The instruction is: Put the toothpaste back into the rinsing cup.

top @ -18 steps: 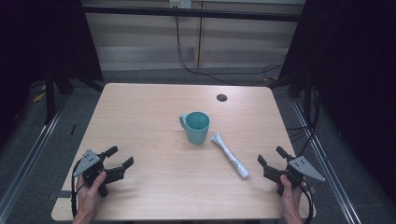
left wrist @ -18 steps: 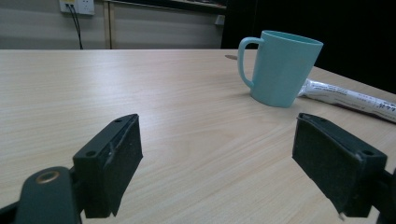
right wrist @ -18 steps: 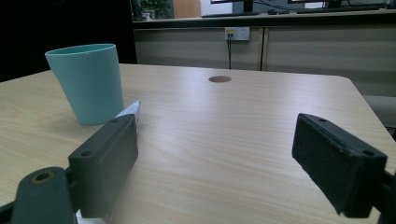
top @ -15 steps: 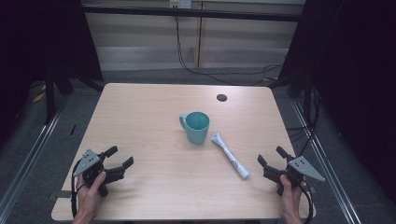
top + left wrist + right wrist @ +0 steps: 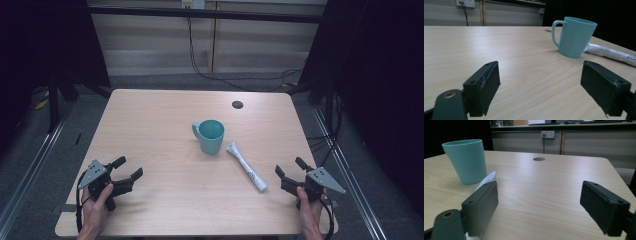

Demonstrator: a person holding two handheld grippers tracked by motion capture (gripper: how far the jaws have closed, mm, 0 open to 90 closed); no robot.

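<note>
Resting low at the frame's bottom corners, left gripper (image 5: pixel 127 168) and right gripper (image 5: pixel 289 169) both have jaws wide, holding nothing. Teal mug (image 5: pixel 210 135) stands upright mid-frame on the worktop (image 5: pixel 150 115), white tube (image 5: pixel 246 166) lying just right of it.

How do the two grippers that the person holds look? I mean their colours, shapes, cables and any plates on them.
The left gripper and the right gripper are both black, each with two blocky jaws faced with flat dark pads. Each carries a grey three-cornered plate with small holes on top, and a black cable trails from each toward the person. No sleeves are visible; the forearms are bare.
</note>
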